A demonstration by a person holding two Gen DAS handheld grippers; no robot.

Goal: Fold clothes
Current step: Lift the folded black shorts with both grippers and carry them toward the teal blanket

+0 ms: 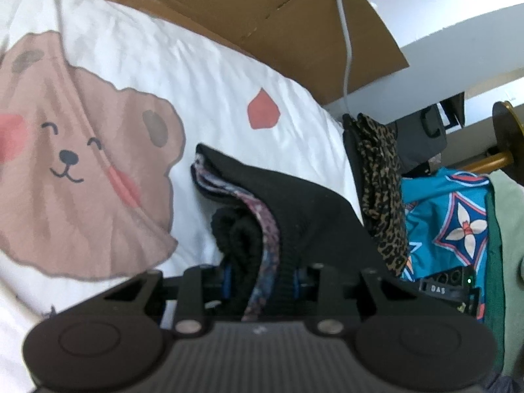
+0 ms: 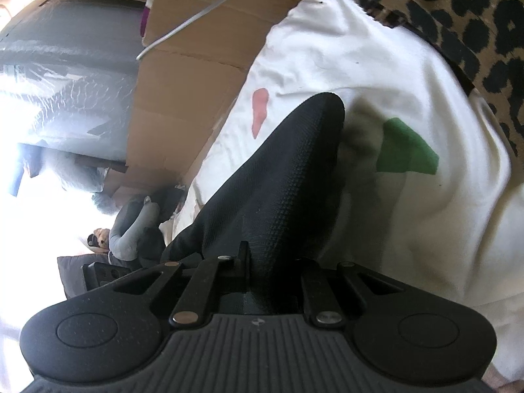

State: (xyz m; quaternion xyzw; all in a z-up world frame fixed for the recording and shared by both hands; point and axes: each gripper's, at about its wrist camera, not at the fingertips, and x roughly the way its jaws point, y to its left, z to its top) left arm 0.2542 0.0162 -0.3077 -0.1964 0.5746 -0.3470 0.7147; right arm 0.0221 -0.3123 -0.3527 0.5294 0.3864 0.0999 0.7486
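Note:
A black garment (image 1: 294, 203) with a purple patterned inner layer is bunched up and lifted off the white bed cover (image 1: 213, 75). My left gripper (image 1: 262, 281) is shut on a thick fold of it, with cloth filling the gap between the blue pads (image 1: 227, 281). In the right wrist view a taut strip of the same black textured cloth (image 2: 288, 170) runs from the bed cover (image 2: 376, 65) into my right gripper (image 2: 262, 262). That gripper is shut tight on it, and the fabric hides its fingertips.
The bed cover carries a brown bear print (image 1: 82, 170), a red patch (image 1: 262, 111) and a green patch (image 2: 406, 150). A cardboard box (image 1: 262, 9) and a white cable (image 1: 347, 49) stand behind. Leopard-print cloth (image 1: 380, 180) and blue patterned cloth (image 1: 452, 216) lie at the right.

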